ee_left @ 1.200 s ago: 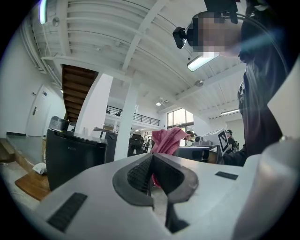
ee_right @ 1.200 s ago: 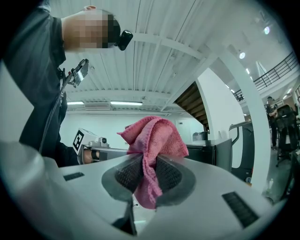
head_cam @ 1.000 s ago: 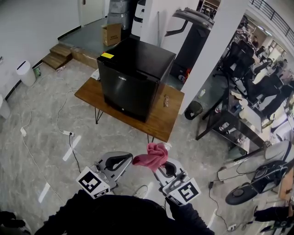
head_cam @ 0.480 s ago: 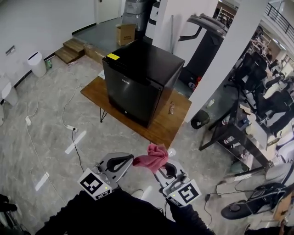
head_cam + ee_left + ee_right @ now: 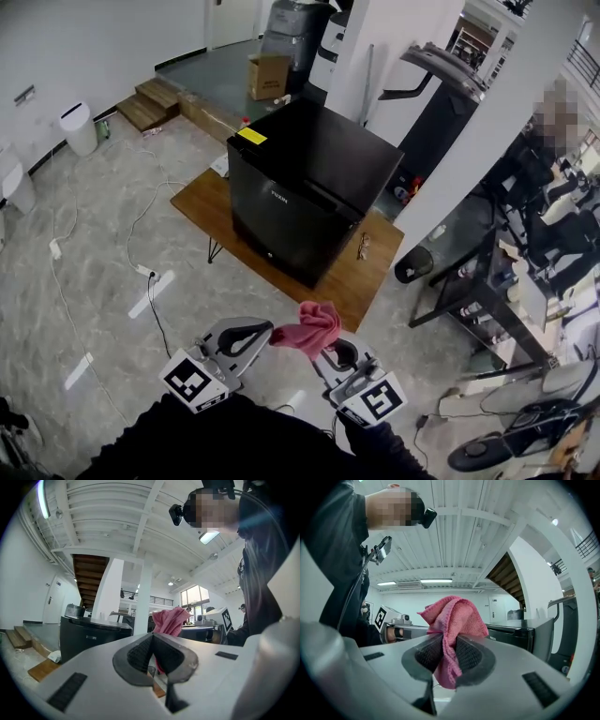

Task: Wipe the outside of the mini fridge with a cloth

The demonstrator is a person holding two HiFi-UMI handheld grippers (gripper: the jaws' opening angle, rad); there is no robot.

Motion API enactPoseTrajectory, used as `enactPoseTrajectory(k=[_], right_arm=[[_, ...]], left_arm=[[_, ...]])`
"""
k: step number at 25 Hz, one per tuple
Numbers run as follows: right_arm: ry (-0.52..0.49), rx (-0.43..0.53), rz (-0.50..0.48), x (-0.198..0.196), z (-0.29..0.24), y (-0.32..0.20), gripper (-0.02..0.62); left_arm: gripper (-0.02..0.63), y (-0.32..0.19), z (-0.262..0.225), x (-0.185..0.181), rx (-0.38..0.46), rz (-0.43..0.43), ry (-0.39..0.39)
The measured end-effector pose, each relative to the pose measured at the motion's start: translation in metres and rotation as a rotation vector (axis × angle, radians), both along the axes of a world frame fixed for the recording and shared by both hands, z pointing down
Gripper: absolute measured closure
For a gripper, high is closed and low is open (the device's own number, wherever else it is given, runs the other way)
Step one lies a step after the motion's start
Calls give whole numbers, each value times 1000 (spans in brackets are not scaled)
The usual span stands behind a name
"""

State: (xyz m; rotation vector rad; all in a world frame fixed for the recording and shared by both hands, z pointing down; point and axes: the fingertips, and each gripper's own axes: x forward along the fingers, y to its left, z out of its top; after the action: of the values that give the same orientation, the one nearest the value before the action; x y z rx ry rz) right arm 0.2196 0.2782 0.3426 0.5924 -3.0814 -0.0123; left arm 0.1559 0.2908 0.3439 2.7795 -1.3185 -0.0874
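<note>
The black mini fridge [image 5: 314,192] stands door shut on a low wooden table [image 5: 349,283], well ahead of both grippers. A pink cloth [image 5: 310,327] is bunched between the two grippers at the bottom of the head view. My right gripper [image 5: 327,349] is shut on the pink cloth [image 5: 454,616], which spills up over its jaws [image 5: 449,641]. My left gripper [image 5: 259,334] is shut, its jaws [image 5: 153,635] meeting with nothing visibly pinched. From the left gripper view the cloth [image 5: 168,620] shows just past the tips, with the fridge [image 5: 89,632] beyond.
Eyeglasses [image 5: 362,246] lie on the table right of the fridge. White cables and a power strip [image 5: 141,272] run over the floor at left. A white pillar [image 5: 469,141], a black bin [image 5: 412,267] and desks stand at right; a cardboard box [image 5: 267,75] and steps [image 5: 155,103] sit behind.
The head view has shifted, so the fridge now sits lower and further right in the frame. Both grippers keep the same stance with the cloth held between them.
</note>
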Motion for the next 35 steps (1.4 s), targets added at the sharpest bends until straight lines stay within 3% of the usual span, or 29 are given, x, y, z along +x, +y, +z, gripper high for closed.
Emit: enactPoseTrajectory(k=[3, 10, 15, 22, 27, 35], right_arm=[[22, 7, 16, -40, -3, -25, 526], [40, 33, 104, -132, -12, -90, 525], [65, 38, 143, -175, -12, -121, 525], [119, 64, 192, -197, -13, -170, 525], [143, 104, 185, -193, -26, -215, 525], [204, 163, 168, -181, -66, -295, 525]], left_arm=[[600, -27, -4, -38, -16, 10, 23], [600, -94, -13, -133, 41, 67, 24], [600, -132, -17, -174, 26, 106, 35], [600, -189, -25, -200, 54, 96, 53], [600, -237, -35, -197, 48, 93, 72], [600, -314, -78, -182, 92, 48, -9]])
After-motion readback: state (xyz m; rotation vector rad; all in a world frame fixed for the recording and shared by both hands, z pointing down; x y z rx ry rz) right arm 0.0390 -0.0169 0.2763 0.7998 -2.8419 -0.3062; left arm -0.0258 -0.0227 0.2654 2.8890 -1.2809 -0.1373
